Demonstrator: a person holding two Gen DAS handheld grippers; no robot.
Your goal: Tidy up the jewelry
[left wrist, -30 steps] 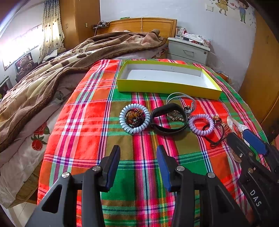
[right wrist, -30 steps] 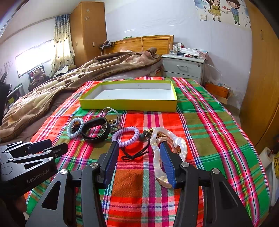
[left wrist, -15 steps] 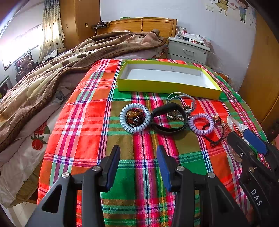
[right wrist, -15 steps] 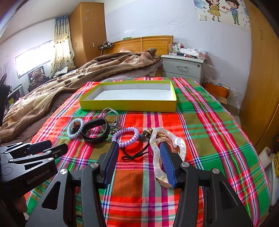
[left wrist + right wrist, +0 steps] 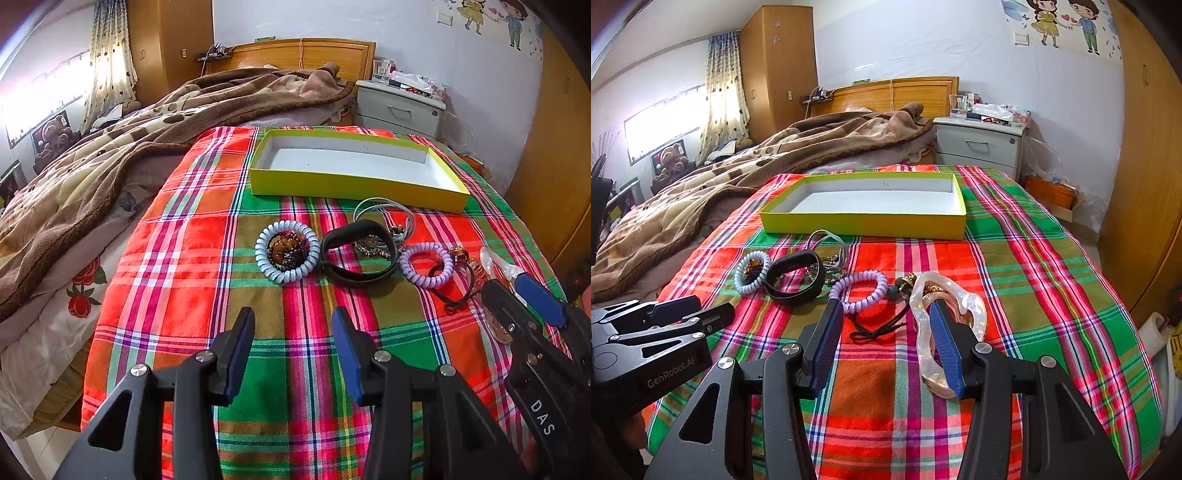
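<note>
Pearly, glossy and rigid, the wavy hair clip (image 5: 925, 325) is lying near the right end of the jewelry row on the plaid cloth (image 5: 1027, 258), short of the empty yellow box (image 5: 864, 223). The right gripper (image 5: 886, 325) is hovering wide open, one finger inside its loop, holding nothing. It looks light, slippery and brittle; pinching one side rail seems safest. The left gripper (image 5: 293, 332) is waiting open and empty.
</note>
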